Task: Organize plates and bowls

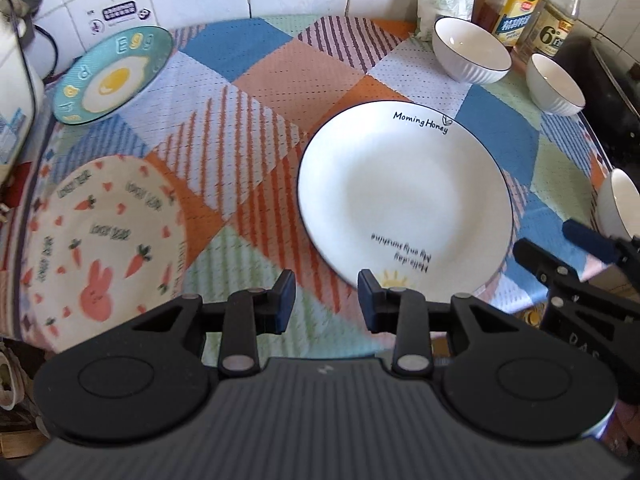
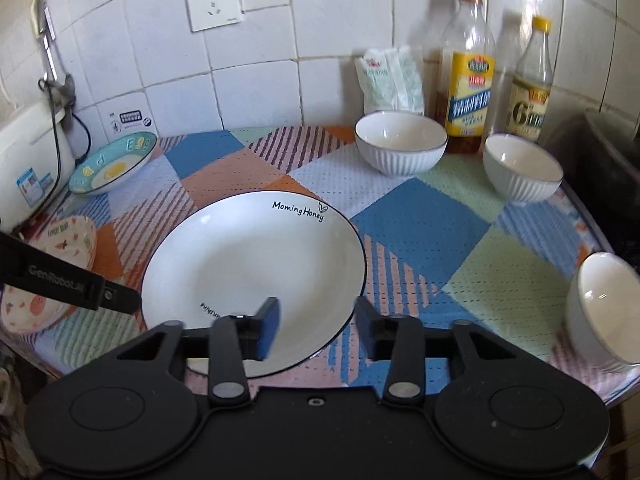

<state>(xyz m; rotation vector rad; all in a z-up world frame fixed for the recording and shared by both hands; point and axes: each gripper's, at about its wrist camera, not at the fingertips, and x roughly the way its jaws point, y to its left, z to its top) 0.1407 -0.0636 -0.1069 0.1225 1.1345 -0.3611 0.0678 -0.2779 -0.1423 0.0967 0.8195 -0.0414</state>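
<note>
Both tongs are held wide and empty: left gripper (image 1: 327, 300) and right gripper (image 2: 316, 326) are poised at the near rim of the white plate (image 1: 404, 196), seemingly for lifting.

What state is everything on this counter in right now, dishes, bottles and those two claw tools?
White plate: flat, empty.
Egg plate: tilted against the wall.
Carrot plate: flat, empty.
Three white bowls: upright, empty.
Two bottles: upright, capped.
Left gripper: open, empty.
Right gripper: open, empty.

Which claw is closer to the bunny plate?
Left. The left claw hovers open just right of the bunny plate; the right claw is farther right, over the white plate.
</note>
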